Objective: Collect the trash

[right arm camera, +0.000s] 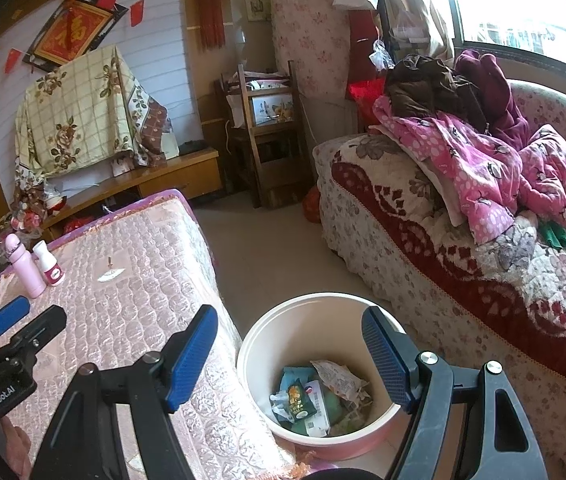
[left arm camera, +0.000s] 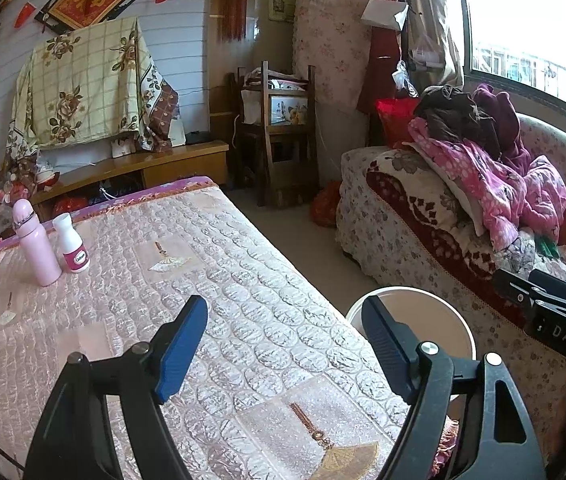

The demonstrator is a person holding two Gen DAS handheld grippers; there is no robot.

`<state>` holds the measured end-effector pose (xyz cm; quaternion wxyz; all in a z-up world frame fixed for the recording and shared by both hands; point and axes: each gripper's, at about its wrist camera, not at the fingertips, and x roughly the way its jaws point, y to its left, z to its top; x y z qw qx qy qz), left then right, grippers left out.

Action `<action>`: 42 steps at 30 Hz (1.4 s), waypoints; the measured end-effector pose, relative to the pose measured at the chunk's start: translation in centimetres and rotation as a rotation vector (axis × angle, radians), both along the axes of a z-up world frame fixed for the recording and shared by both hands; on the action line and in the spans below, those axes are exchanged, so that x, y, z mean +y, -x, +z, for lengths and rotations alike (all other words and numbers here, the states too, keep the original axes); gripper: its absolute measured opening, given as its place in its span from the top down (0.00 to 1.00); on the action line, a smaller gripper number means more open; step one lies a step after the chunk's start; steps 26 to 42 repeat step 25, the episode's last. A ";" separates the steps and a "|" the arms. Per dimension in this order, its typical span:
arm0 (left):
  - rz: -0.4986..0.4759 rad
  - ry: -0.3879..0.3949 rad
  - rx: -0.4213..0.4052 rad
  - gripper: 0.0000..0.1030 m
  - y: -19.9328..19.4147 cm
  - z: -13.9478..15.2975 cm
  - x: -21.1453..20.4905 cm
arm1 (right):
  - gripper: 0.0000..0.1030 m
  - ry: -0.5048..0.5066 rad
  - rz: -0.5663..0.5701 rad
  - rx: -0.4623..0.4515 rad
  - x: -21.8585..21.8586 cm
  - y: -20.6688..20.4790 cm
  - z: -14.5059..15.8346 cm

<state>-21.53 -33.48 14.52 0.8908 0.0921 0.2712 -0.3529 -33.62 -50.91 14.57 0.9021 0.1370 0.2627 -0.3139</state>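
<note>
While nothing is being gripped, the left gripper (left arm camera: 285, 344) is being held with its jaws standing wide apart above the near part of the quilted table (left arm camera: 187, 280), and the right gripper (right arm camera: 289, 354) is being held equally wide and empty over the bin (right arm camera: 259, 332), which is standing on the floor just beside the table's right edge, between the table and the sofa (right arm camera: 423, 264). Inside the bin, collected trash (right arm camera: 311, 396) is being kept: wrappers, crumpled paper and a dark snack packet. Toward the far left corner of the table, a pink bottle (left arm camera: 37, 248) and a white bottle (left arm camera: 73, 250) are standing upright, just beside each other, well apart from both grippers. No loose litter is being shown on the table top, so the task is being judged as nearly or wholly finished. If the bottles are being counted as trash, a reach across the table is likely to knock one into the other, since both are tall and narrow; a wide, careless grasp could also tip them off the far edge.
</note>
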 end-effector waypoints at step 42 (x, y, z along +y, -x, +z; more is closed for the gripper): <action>-0.009 0.003 0.023 0.22 -0.5 -0.6 0.0 | 0.25 -0.009 -0.002 0.023 -0.1 -0.7 -0.9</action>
